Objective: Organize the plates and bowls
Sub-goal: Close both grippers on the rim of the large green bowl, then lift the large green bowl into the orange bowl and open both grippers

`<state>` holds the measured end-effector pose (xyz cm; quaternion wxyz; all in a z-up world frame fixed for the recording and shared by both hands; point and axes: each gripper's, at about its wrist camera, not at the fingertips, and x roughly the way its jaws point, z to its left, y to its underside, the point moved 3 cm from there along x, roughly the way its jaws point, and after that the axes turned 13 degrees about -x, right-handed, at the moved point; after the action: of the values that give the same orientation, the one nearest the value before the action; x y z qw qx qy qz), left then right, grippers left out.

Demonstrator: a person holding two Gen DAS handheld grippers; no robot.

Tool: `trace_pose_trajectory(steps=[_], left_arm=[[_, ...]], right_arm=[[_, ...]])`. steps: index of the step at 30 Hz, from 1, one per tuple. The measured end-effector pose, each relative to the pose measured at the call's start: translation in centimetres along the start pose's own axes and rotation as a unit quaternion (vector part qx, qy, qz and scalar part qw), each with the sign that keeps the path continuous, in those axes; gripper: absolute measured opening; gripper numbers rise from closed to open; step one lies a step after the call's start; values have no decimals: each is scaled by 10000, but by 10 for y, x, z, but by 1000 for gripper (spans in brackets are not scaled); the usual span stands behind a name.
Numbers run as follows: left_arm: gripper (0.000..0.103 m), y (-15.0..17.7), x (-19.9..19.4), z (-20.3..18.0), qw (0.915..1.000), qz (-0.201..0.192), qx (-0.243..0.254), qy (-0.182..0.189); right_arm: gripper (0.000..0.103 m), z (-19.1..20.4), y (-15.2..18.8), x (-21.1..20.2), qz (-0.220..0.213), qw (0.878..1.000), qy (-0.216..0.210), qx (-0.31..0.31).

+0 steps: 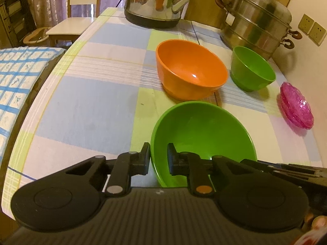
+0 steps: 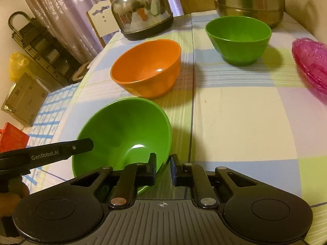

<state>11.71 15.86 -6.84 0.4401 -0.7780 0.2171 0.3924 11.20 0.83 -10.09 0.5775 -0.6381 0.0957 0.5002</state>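
**Right-wrist view: both grippers clamp one green bowl by its rim**

Right-wrist view shows the only readable writing: "GenRobot.AI" in pale letters on the black finger of the left gripper [image 2: 90,144], which enters from the left edge. A small crosshair mark sits on the ribbed grey body below.

The near green bowl [image 2: 124,136] is smooth, glossy plastic, round, with a light spot low inside. It sits tilted, its mouth turned up and toward the cameras. The right gripper [image 2: 163,169] has its jaws nearly closed on the bowl's near right rim, one finger inside and one outside. In the left-wrist view the left gripper [image 1: 158,157] pinches the same bowl [image 1: 204,130] at its near left rim in the same way.

Beyond it stand an orange bowl [image 2: 147,67] and a smaller green bowl [image 2: 239,38], both upright on foot rings, apart from each other. Stacked pink ribbed glass dishes [image 2: 310,61] lie at the right. A checked tablecloth [image 2: 235,106] covers the table. A shiny steel kettle [image 2: 141,10] and a tiered steel steamer pot [image 1: 257,20] stand at the back.
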Motion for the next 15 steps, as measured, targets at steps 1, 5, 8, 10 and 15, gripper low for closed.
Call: trace_pose_trajectory(steps=[1, 5, 8, 10, 15], left_arm=[[15, 0, 0, 0, 10000, 2, 5, 6], [14, 1, -3, -1, 10000, 42, -36, 79], [14, 1, -5, -2, 9999, 61, -50, 115], [14, 1, -8, -4, 9999, 48, -44, 137], [14, -6, -18, -14, 9998, -33, 67, 185]], right_arm=[[14, 0, 0, 0, 3, 10000, -5, 0], [13, -2, 1, -1, 23, 10000, 7, 45], [13, -4, 0, -3, 42, 9999, -1, 107], [13, -5, 0, -5, 22, 9999, -6, 117], [13, -7, -6, -18, -123, 9998, 26, 159]])
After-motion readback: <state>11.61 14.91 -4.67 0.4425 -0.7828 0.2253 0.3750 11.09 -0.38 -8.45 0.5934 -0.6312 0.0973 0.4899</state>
